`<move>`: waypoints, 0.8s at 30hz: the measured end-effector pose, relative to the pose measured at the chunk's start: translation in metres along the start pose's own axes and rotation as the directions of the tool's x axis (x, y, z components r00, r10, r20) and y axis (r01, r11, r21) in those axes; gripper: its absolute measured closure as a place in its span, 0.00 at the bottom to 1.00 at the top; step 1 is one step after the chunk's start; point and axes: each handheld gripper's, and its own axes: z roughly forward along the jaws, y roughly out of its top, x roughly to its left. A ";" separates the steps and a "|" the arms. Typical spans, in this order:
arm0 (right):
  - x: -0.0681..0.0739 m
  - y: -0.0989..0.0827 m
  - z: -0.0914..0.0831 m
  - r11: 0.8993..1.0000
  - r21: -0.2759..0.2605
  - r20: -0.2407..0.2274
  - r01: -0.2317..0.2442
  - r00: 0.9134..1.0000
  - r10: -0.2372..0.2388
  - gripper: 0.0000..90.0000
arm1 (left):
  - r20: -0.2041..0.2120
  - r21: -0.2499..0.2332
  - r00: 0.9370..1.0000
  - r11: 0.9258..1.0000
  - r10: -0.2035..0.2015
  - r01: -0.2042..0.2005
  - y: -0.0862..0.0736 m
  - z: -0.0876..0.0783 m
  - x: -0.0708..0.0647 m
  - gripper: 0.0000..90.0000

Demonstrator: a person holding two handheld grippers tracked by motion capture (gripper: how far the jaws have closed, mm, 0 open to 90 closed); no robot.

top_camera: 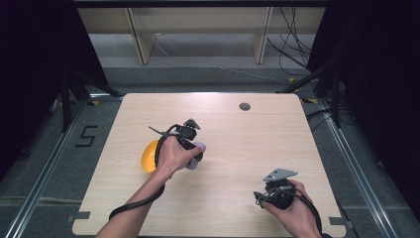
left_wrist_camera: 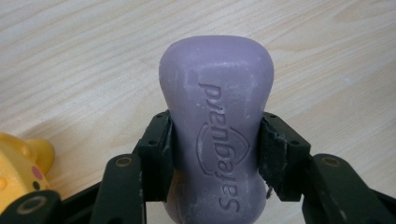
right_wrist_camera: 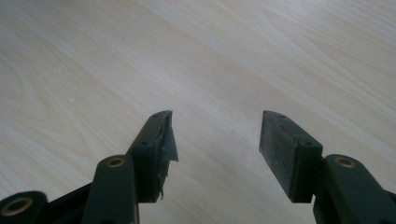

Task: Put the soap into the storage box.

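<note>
Left gripper (left_wrist_camera: 215, 154): jaws pinching a purple soap bar (left_wrist_camera: 217, 121) at its narrow waist, pads pressed on both sides, bar sticking out past the tips over the desk (left_wrist_camera: 84, 56), embossed lettering facing the camera. Yellow toy (left_wrist_camera: 21, 170) sits just beside the gripper, on the desk's left half in the high view (top_camera: 148, 156). Right gripper (right_wrist_camera: 215, 140): jaws spread, nothing between them, bare wood beneath, held near the desk's front right (top_camera: 277, 191), well apart from the soap.
</note>
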 end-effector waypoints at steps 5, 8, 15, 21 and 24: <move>-0.001 -0.001 0.000 1.000 -0.005 0.005 0.014 1.000 -0.014 0.49 | 0.010 -0.004 1.000 1.000 0.007 -0.007 -0.003 -0.008 0.003 0.55; 0.000 -0.001 0.000 1.000 -0.007 0.002 0.005 1.000 -0.005 0.49 | 0.005 -0.017 1.000 1.000 0.003 -0.003 -0.004 -0.011 0.003 0.55; -0.001 -0.001 0.000 1.000 -0.006 0.007 0.021 1.000 -0.021 0.49 | -0.001 -0.030 1.000 1.000 -0.003 0.003 -0.005 -0.015 0.004 0.55; 0.000 -0.001 -0.001 1.000 0.001 -0.003 0.002 1.000 -0.002 0.49 | 0.000 -0.032 1.000 0.999 -0.002 0.002 -0.008 -0.021 0.005 0.55; 0.000 0.000 -0.001 1.000 -0.001 -0.002 0.005 1.000 -0.005 0.49 | 0.001 -0.036 1.000 0.999 0.000 0.001 -0.009 -0.022 0.006 0.55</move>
